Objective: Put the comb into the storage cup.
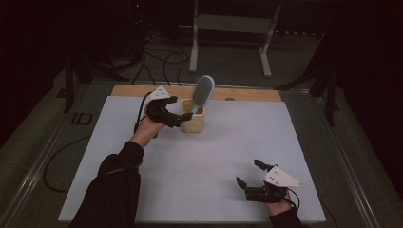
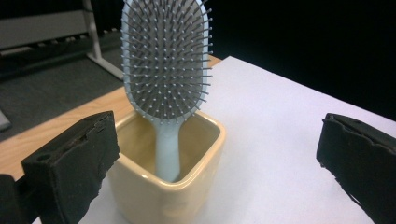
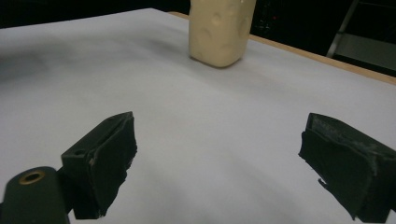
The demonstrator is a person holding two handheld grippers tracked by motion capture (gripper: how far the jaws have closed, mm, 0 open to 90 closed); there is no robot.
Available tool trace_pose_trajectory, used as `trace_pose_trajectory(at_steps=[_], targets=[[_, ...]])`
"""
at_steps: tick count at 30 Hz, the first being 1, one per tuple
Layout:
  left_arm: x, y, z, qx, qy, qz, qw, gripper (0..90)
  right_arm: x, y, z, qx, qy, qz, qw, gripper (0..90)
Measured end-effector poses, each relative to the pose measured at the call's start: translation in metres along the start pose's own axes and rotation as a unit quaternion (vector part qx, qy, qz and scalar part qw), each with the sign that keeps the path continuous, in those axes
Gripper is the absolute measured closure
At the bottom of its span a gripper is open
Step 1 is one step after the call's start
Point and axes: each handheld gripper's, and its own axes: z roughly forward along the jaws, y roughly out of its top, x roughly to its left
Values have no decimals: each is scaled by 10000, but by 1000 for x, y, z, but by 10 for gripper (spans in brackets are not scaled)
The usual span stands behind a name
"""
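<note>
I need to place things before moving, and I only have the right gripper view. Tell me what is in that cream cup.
Observer: A hairbrush stands handle-down in the cup, bristled head above the rim.
Operator: Report the left gripper.
Observer: The left gripper is open, right beside the cup on its left, jaws not touching the hairbrush.
Operator: Describe the table's far edge.
Observer: Bare wooden table shows beyond the white sheet.

High view overhead, gripper views low, sharing cup [image 2: 173, 186]
</note>
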Motion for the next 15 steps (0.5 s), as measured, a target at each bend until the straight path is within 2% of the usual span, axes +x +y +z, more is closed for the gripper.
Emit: trace_pose_trajectory(at_steps=[2, 3, 7, 14, 15], targets=[[0, 0, -2, 6, -23, -32, 10000, 0, 0, 0, 0, -11, 3, 4, 10000, 100], [-1, -1, -6, 1, 55, 47, 10000, 0, 0, 0, 0, -2, 6, -5, 10000, 100], [0, -3, -20, 57, 89, 44, 9999, 0, 0, 0, -1, -24, -7, 6, 10000, 100], [0, -9, -41, 115, -9, 52, 9999, 0, 1, 1, 0, 4, -1, -24, 10000, 100], [-1, -11, -43, 129, 42, 88, 9999, 0, 1, 1, 0, 12, -3, -23, 10000, 100]])
